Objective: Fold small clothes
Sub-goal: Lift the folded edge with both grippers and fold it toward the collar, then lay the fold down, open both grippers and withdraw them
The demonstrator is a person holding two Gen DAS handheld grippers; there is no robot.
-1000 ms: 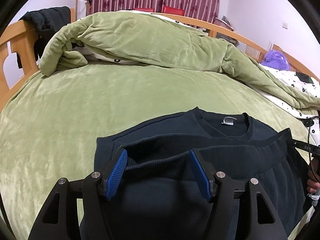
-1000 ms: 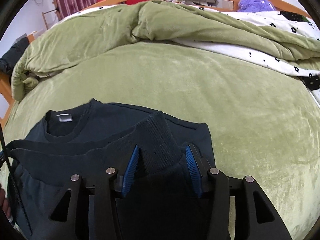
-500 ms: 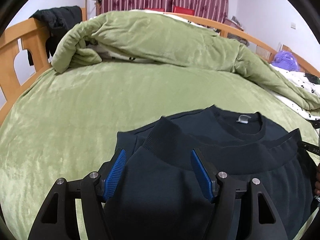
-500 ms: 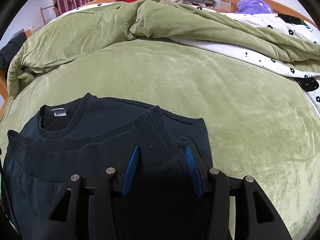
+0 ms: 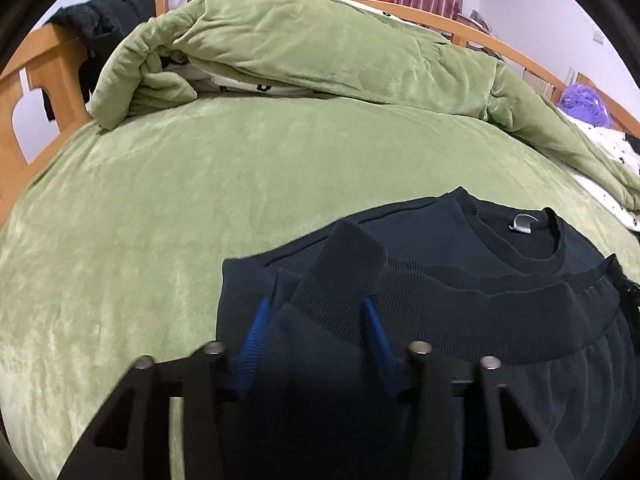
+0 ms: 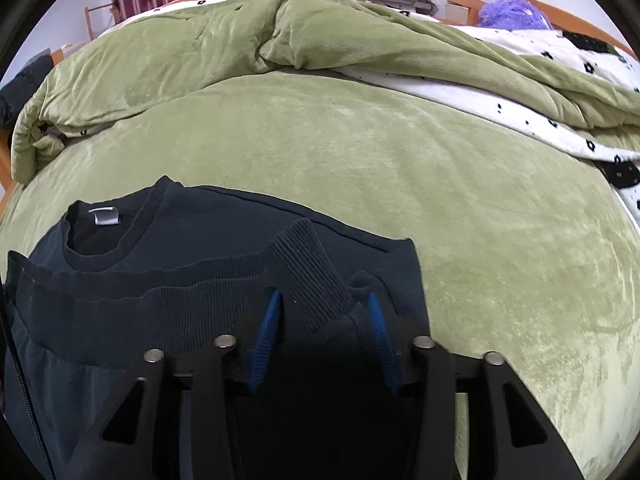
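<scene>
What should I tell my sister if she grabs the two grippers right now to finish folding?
Left gripper: fingers pinch the ribbed hem corner of the dark sweatshirt.
Right gripper: pinches the other hem corner.
The sweatshirt lies on the green bed cover, collar far from you, sleeves tucked in.
Done: bottom half brought up over the top.
Left: lay the hem down by the collar, let go, smooth it.

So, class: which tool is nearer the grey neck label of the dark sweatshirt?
Neither clearly: the label lies about midway, up-right of the left tool and up-left of the right tool.
</scene>
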